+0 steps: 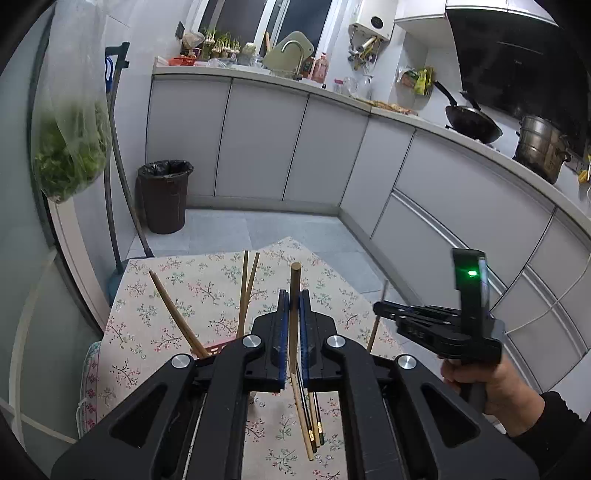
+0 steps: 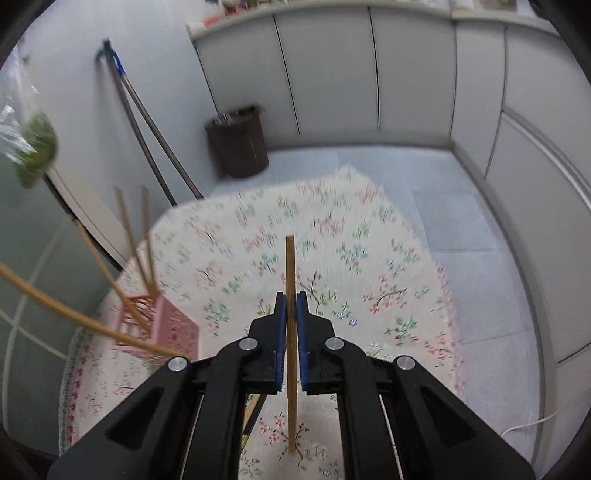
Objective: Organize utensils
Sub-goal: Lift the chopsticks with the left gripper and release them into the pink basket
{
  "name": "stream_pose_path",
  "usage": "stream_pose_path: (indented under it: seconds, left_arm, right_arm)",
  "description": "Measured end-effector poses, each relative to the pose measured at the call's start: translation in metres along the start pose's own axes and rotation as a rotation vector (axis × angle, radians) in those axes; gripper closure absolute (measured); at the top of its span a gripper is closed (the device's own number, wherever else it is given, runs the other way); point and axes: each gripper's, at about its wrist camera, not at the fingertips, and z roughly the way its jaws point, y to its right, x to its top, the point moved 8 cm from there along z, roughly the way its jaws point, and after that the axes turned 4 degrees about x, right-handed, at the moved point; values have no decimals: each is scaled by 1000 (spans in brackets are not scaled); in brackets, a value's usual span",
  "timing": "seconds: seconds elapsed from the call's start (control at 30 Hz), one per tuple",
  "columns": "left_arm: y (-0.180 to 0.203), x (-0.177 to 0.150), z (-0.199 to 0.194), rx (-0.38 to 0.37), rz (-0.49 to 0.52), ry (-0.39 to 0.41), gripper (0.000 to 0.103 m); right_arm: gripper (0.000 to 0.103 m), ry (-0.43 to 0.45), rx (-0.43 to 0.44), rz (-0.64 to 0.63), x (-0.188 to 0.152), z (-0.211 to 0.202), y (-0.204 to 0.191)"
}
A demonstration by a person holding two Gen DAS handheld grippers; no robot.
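Both chopsticks (image 1: 294,295) (image 2: 290,332) clamped — lower ends hidden behind jaws.

Chopsticks (image 2: 138,254) stand in a basket (image 2: 166,328) on the table's (image 2: 332,236) left; bin (image 2: 238,140) behind.

Floral tablecloth (image 1: 177,295) covers the desk. Dark brown trash bin (image 1: 164,197) with black liner stands on the grey tiled floor (image 1: 258,229), against the white base cabinets (image 1: 266,144). Two mop handles (image 2: 147,125) lean on the wall just left of the bin. Clear bag of leafy greens (image 1: 70,147) hangs at left. On the stove: black wok (image 1: 472,123) and steel stockpot (image 1: 541,147), side by side. Wall-mounted white water heater (image 1: 375,18) above the counter.
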Motion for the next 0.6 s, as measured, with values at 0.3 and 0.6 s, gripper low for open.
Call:
stream_pose_path:
  seconds: [0.3, 0.6]
  left_arm:
    - [-8, 22, -25, -10, -29, 86, 98]
    - [-40, 31, -42, 89, -48, 157, 98]
  right_arm:
    - [97, 203, 78, -28, 42, -84, -18]
    - [97, 281, 165, -48, 59, -116, -49]
